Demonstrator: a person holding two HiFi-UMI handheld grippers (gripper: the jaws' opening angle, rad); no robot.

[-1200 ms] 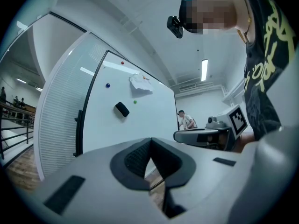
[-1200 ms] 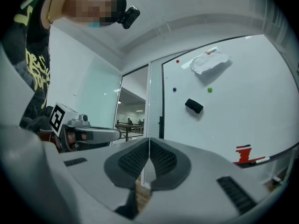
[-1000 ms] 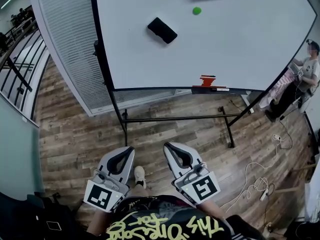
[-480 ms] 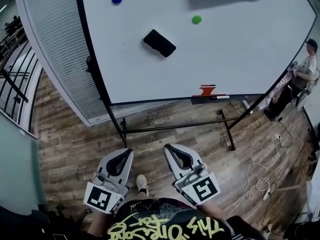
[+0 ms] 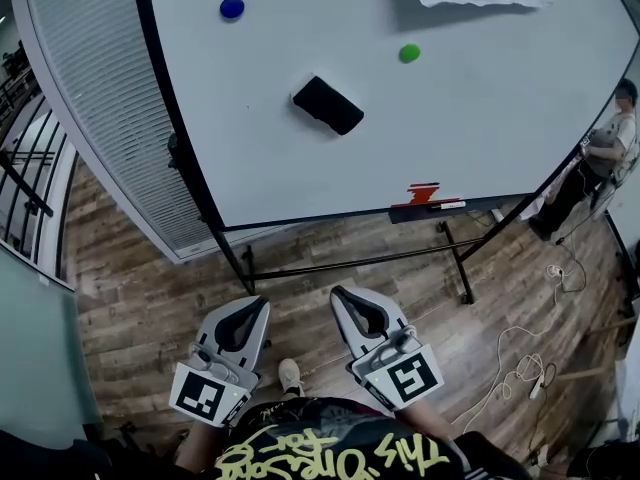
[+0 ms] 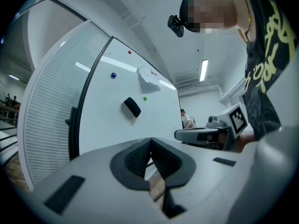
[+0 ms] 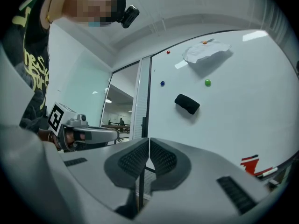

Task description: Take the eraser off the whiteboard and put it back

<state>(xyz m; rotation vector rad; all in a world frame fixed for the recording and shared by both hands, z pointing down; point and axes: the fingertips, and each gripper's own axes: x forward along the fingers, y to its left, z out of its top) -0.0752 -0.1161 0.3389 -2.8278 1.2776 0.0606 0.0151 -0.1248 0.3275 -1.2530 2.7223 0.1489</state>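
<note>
Left gripper (image 5: 257, 303): jaws clenched on nothing; grey shell, ribbed dark pads.
Eraser (image 5: 328, 105): black rounded block on the smooth whiteboard (image 5: 480, 138), well apart, up and ahead of both grippers; long axis slants down-right (right hand judged marginally nearer).
Right gripper (image 5: 338, 294): jaws clenched, empty.
</note>
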